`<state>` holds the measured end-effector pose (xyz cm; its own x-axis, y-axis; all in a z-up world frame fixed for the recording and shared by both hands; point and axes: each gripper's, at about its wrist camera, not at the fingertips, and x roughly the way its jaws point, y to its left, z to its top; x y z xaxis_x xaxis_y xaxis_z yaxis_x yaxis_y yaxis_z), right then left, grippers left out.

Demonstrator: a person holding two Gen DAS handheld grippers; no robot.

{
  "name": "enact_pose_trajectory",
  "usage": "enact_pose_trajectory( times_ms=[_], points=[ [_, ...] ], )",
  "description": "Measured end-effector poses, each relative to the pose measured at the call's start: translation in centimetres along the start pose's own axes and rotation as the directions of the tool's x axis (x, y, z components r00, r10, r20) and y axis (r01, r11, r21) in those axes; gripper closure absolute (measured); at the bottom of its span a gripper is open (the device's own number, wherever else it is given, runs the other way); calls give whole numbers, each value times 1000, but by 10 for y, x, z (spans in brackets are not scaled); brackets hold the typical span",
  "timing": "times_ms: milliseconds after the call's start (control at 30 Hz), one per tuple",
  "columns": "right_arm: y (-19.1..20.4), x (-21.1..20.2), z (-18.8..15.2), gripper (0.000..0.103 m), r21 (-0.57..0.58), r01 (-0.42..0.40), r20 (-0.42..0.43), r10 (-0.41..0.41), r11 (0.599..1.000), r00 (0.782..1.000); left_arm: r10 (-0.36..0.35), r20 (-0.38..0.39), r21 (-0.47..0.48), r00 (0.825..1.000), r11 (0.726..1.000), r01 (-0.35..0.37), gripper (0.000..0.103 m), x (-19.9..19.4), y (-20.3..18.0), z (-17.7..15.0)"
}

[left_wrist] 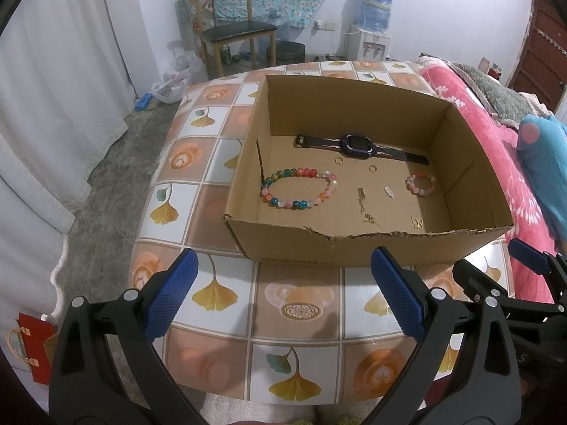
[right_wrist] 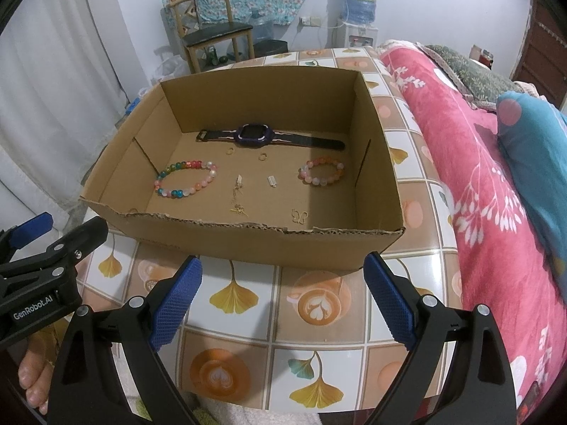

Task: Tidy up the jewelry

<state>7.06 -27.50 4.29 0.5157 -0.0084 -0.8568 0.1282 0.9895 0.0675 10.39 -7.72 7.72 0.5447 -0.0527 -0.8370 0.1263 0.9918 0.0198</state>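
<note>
An open cardboard box (left_wrist: 294, 248) (right_wrist: 248, 244) stands on the tiled table. On its floor lie a purple watch (left_wrist: 358, 145) (right_wrist: 257, 135), a large multicoloured bead bracelet (left_wrist: 297, 187) (right_wrist: 184, 179), a small pink bead bracelet (left_wrist: 421, 183) (right_wrist: 321, 170), two gold rings (left_wrist: 339, 160) (right_wrist: 230, 151), a gold chain (left_wrist: 365, 205) (right_wrist: 237, 198) and small earrings (left_wrist: 417, 222) (right_wrist: 298, 215). My left gripper (left_wrist: 283, 294) is open and empty in front of the box. My right gripper (right_wrist: 283, 297) is open and empty too, just before the box's near wall.
The table (left_wrist: 297, 304) (right_wrist: 319, 304) has a ginkgo-leaf and coffee-cup cloth. A pink blanket (right_wrist: 478, 177) and a blue pillow (right_wrist: 531, 134) lie to the right. A chair (left_wrist: 230, 24) and a water dispenser (left_wrist: 372, 32) stand behind. A person's bare toes (right_wrist: 32, 379) show at lower left.
</note>
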Motion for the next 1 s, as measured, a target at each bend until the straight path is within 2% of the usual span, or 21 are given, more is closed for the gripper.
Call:
enact_pose_trajectory(
  times_ms=[233, 367, 433, 500, 600, 700, 833, 1000],
  points=[
    [-8, 5, -5, 13, 35, 13, -16, -13, 999, 1000, 8, -23, -9, 1000, 1000, -9, 8, 8, 4, -3],
    [-23, -3, -2, 13, 91, 12, 29, -15, 996, 999, 24, 29, -43, 999, 999, -23, 8, 0, 21, -1],
    [-28, -6, 4, 13, 107, 8, 51, -14, 994, 999, 56, 63, -58, 996, 997, -52, 8, -4, 30, 11],
    [-29, -6, 12, 13, 111, -5, 74, -3, 994, 997, 84, 60, -49, 995, 996, -81, 8, 3, 33, 24],
    [-23, 2, 23, 13, 90, -29, 101, 20, 996, 995, 148, 59, -14, 987, 989, -148, 8, 26, 30, 41],
    [-12, 14, 28, 13, 58, -56, 85, 51, 997, 995, 172, 40, 26, 984, 985, -173, 8, 51, 23, 50],
    [3, 31, 28, 13, -24, -48, 55, 49, 999, 997, 204, 14, 78, 979, 976, -205, 8, 69, 16, 51],
    [2, 39, 28, 13, -36, -76, 38, 77, 996, 996, 223, -26, 86, 975, 972, -220, 8, 80, 15, 45]
  ],
)
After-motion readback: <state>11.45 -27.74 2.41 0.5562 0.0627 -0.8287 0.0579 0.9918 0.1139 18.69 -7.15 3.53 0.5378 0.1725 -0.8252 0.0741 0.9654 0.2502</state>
